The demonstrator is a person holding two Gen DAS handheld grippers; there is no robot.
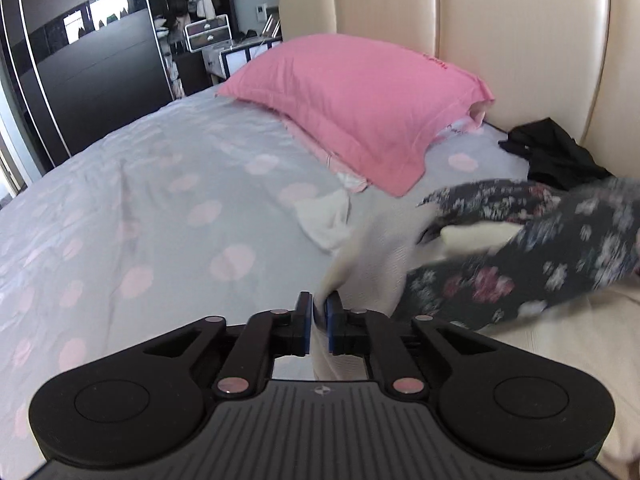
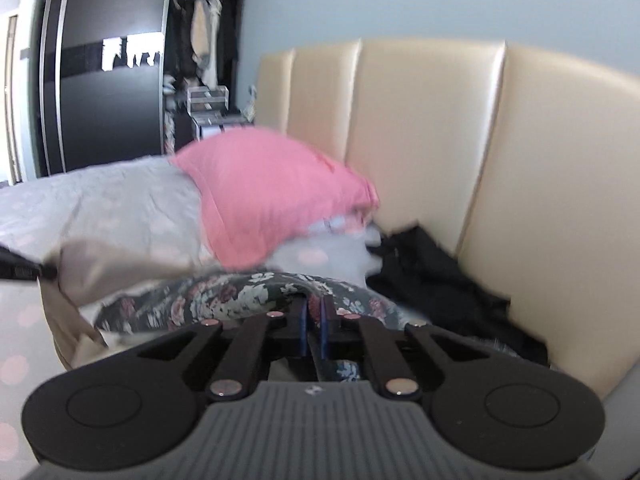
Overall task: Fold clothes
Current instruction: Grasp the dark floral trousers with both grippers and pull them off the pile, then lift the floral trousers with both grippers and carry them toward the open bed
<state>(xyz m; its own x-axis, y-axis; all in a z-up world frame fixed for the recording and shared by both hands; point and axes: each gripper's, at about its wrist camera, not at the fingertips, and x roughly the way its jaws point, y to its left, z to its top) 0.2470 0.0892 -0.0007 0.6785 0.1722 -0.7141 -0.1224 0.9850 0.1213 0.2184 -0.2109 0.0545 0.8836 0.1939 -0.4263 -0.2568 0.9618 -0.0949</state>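
Note:
A garment with a dark floral side (image 1: 540,248) and a cream side (image 1: 372,256) hangs stretched and blurred above the bed. My left gripper (image 1: 319,312) is shut on a cream edge of it, with the fabric pinched between the blue pads. In the right wrist view the floral cloth (image 2: 240,292) runs into my right gripper (image 2: 314,312), which is shut on it. The cream part (image 2: 112,264) stretches left to the other gripper's dark tip (image 2: 20,268) at the frame edge.
The bed has a grey sheet with pink dots (image 1: 160,200). On it lie a pink pillow (image 1: 360,100), a small white cloth (image 1: 326,220) and a black garment (image 1: 556,152) by the cream headboard (image 1: 520,40). A dark wardrobe (image 1: 80,60) stands beyond.

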